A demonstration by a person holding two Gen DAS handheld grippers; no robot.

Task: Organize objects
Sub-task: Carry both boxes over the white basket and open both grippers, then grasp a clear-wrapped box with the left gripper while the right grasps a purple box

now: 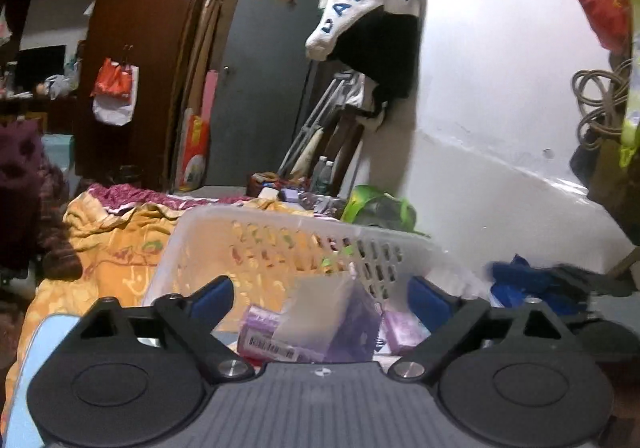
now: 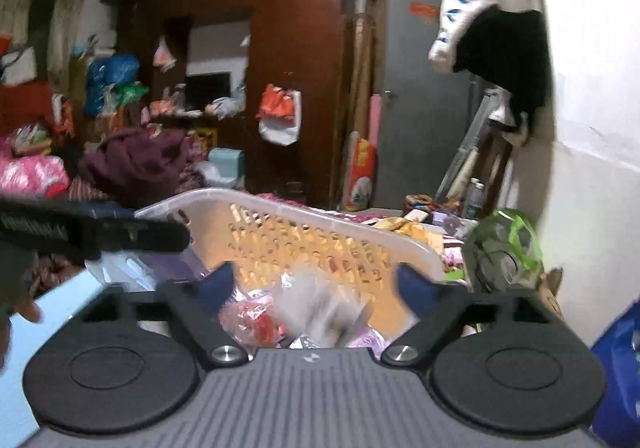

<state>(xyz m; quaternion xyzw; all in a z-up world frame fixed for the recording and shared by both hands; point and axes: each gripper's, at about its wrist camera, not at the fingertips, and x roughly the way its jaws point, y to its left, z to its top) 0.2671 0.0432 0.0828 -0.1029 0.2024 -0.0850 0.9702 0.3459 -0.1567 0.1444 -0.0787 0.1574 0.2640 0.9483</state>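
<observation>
A white slotted plastic basket stands on an orange bedcover. In the left wrist view my left gripper hovers open over it, nothing between the blue pads. Below lie a purple packet with a barcode, a translucent purple box and a pink packet. My right gripper is open too, above the same basket, over a red packet and a blurred clear-wrapped packet. The left gripper's black body shows at the left of the right wrist view.
The orange bedcover spreads left of the basket. A green bag sits between basket and white wall. A blue bag is at lower right. A maroon clothing pile, a dark wardrobe and a grey door stand behind.
</observation>
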